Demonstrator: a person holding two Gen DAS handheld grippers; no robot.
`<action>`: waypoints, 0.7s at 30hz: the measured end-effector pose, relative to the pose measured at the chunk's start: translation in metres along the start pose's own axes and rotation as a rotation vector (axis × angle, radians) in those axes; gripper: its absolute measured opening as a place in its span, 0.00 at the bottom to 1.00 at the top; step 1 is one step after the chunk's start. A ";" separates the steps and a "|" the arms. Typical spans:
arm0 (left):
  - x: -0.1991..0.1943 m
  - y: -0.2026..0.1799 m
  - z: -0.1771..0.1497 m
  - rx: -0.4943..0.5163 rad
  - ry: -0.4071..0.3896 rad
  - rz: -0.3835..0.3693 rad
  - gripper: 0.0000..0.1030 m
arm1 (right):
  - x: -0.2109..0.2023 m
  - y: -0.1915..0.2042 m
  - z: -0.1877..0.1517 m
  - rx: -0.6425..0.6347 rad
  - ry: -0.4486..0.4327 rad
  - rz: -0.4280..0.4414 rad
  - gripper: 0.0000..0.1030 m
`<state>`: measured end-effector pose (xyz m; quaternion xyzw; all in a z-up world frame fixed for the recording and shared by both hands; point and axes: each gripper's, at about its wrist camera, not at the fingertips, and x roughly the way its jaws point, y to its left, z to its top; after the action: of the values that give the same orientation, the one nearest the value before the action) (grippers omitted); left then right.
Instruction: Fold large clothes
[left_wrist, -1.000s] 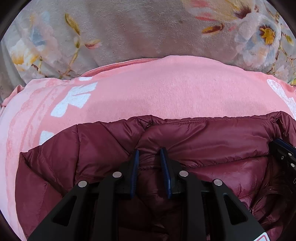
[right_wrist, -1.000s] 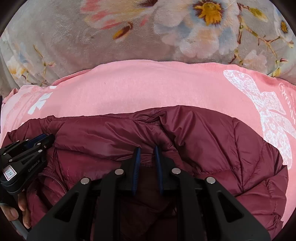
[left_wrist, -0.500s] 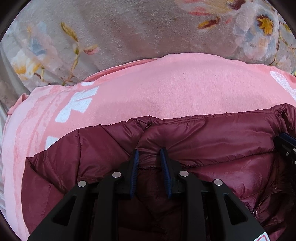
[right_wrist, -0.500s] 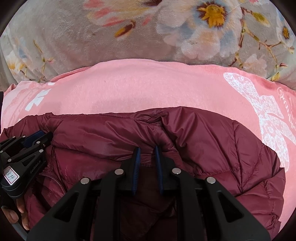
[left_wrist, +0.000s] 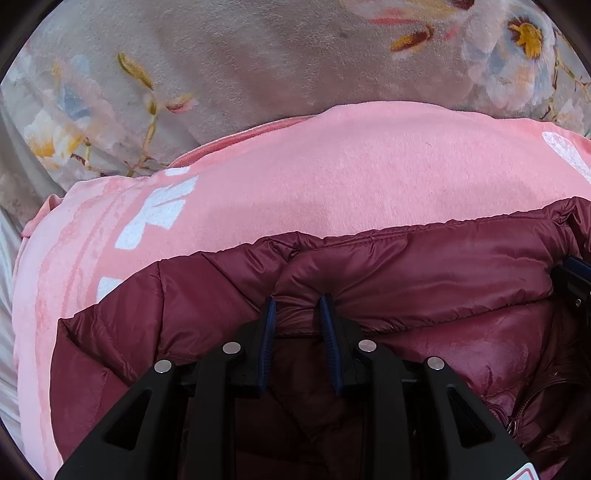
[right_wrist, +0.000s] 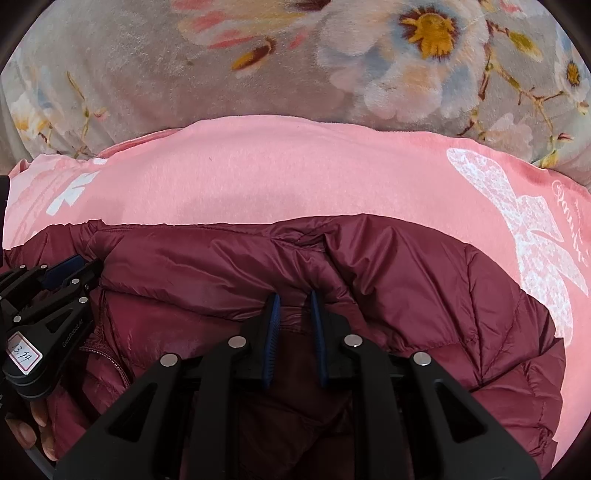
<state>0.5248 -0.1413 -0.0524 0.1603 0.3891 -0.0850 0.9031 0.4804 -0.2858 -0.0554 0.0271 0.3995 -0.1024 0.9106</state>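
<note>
A maroon quilted puffer jacket (left_wrist: 424, 258) lies bunched on a pink blanket (left_wrist: 332, 166), its folded edge running across the view. My left gripper (left_wrist: 297, 301) is shut on a pinch of the jacket's fabric near that edge. In the right wrist view the same jacket (right_wrist: 424, 288) spreads to the right, and my right gripper (right_wrist: 293, 295) is shut on another fold of it. The left gripper (right_wrist: 70, 269) also shows at the left of the right wrist view, with a hand (right_wrist: 33, 424) below it. A zipper (left_wrist: 517, 410) shows at the lower right.
The pink blanket (right_wrist: 277, 173) carries white prints, a butterfly (right_wrist: 524, 229) at the right and letters (left_wrist: 155, 214) at the left. Beyond it lies a grey floral bedspread (right_wrist: 332, 59). A pale sheet edge (left_wrist: 7, 266) shows at far left.
In the left wrist view the jacket edge and blanket have shifted slightly right and down. Both grippers keep their hold on the jacket.
</note>
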 end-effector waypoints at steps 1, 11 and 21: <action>0.000 0.000 0.000 0.001 0.000 0.001 0.25 | 0.000 0.000 0.000 0.000 0.000 -0.001 0.16; 0.006 -0.005 0.006 0.015 0.014 0.165 0.59 | 0.003 0.004 0.001 -0.019 0.002 -0.032 0.16; -0.095 0.065 -0.067 -0.177 0.056 -0.111 0.74 | -0.144 -0.053 -0.080 0.141 -0.037 0.157 0.61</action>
<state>0.4332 -0.0539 -0.0117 0.0607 0.4284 -0.0957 0.8965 0.3165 -0.3035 -0.0028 0.1204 0.3711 -0.0593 0.9189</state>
